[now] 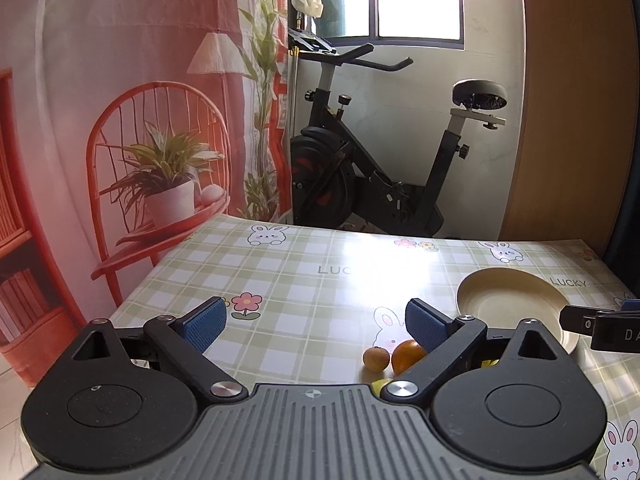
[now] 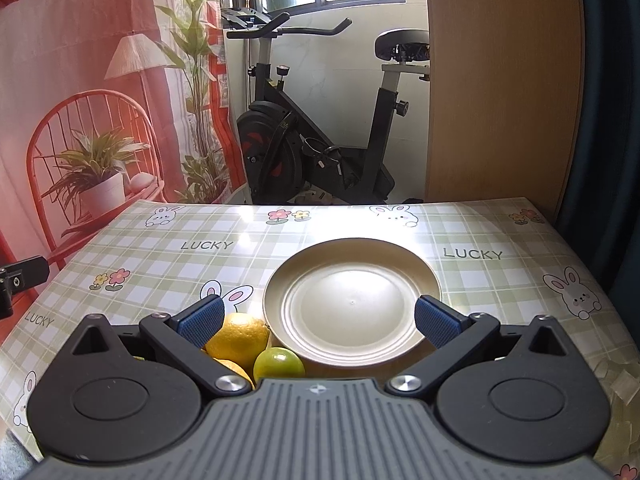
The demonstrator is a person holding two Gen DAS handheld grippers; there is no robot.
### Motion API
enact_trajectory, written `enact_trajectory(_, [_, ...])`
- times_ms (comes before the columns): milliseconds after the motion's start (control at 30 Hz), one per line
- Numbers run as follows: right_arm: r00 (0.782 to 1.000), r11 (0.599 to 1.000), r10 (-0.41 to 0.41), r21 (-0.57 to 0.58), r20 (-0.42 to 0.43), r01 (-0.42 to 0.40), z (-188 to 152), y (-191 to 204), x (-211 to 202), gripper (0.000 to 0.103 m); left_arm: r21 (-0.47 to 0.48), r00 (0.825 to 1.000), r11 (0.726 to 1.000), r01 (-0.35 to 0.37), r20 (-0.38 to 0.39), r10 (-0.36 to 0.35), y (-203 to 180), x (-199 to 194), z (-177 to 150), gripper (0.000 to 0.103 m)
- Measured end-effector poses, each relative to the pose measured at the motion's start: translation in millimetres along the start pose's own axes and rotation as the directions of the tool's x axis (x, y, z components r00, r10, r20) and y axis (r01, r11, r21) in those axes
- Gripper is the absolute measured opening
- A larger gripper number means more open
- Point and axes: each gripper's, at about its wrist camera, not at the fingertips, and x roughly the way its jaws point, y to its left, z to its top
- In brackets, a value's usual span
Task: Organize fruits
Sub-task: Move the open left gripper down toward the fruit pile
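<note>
Checked tablecloth [image 2: 168, 264] glares beside the empty plate [image 2: 352, 304]; both grippers, left [image 1: 316, 326] and right [image 2: 318, 320], hang wide open, holding nothing, and round lemon [image 2: 238, 334] and lime [image 2: 279, 363] could roll if nudged.

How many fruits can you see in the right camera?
3: a big yellow fruit left of the plate, a green fruit at the plate's near-left edge, an orange sliver beneath. The gripper may hide more.
</note>
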Motion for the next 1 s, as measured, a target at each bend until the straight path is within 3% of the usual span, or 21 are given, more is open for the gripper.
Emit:
enact_trajectory(167, [1.000,0.999,0.016,0.033,-0.019,-0.016,-10.1,-3.8,13.5,0.103,-0.019,1.000,1.000,0.012,-0.016,-0.012,1.2,9.2,-12.9,0.091])
enact_trajectory(300, [0.999,0.999,0.010,0.049,-0.034,-0.008,-21.1,-5.3,18.9,0.103,-0.073,0.997,0.995,0.075,0.000,-0.075,5.4,10.9,-23.1,0.089])
enact_trajectory(433, [0.995,0.992,0.081,0.104,-0.054,-0.075,-33.6,-9.9,22.0,0.103,-0.086,0.991,0.988,0.129,-0.032,-0.132,4.5,18.2,-30.0,0.088])
enact_trajectory(600, [0.993,0.990,0.116,0.088,-0.017,-0.114,-48.2,-7.3,16.2,0.103,-0.057,0.989,0.990,0.132,-0.056,-0.135,0.6,21.1,-37.7,0.086])
enact_trajectory(1000, [0.994,0.995,0.093,-0.031,-0.063,-0.095,-64.8,9.3,14.5,0.103,-0.021,0.989,0.997,0.071,-0.130,-0.073,-2.2,20.3,-45.6,0.086])
